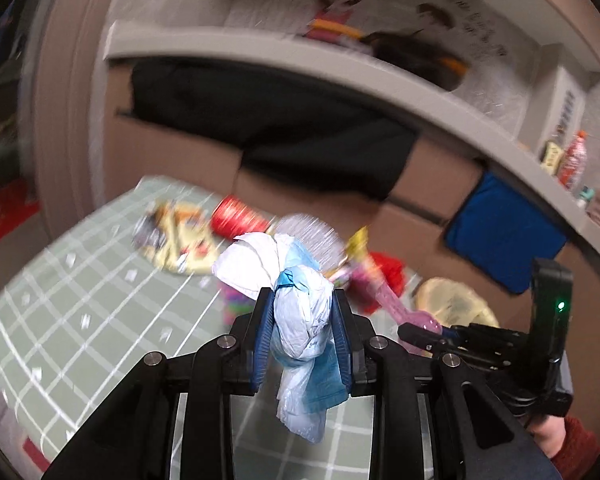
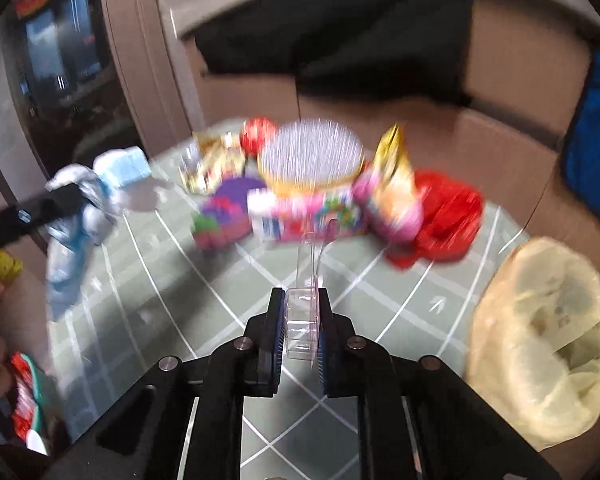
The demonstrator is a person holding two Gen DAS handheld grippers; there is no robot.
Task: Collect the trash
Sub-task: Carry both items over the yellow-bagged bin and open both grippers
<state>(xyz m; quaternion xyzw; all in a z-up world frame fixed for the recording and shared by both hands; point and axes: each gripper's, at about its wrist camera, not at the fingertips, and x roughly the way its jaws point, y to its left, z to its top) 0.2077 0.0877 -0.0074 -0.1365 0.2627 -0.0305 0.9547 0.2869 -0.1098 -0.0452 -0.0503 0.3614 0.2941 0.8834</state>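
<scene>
My left gripper (image 1: pixel 302 300) is shut on a crumpled white and blue plastic bag (image 1: pixel 304 320) and holds it above the green checked tablecloth (image 1: pixel 80 300); the bag also shows at the left of the right wrist view (image 2: pixel 84 208). My right gripper (image 2: pixel 302 300) is shut on a clear plastic container (image 2: pixel 306 280). It shows in the left wrist view (image 1: pixel 424 340) to the right of my left gripper. A blurred pile of trash lies on the table beyond both: colourful snack wrappers (image 2: pixel 312 216), a red bag (image 2: pixel 448 216), a silver lid (image 2: pixel 312 148), a red can (image 1: pixel 236 216).
A yellowish bag-lined bin (image 2: pixel 544 344) stands at the table's right edge; it also shows in the left wrist view (image 1: pixel 456 304). Cardboard boxes (image 2: pixel 500 128), a blue cushion (image 1: pixel 504 236) and a grey shelf (image 1: pixel 340 60) stand behind the table. Frames are motion-blurred.
</scene>
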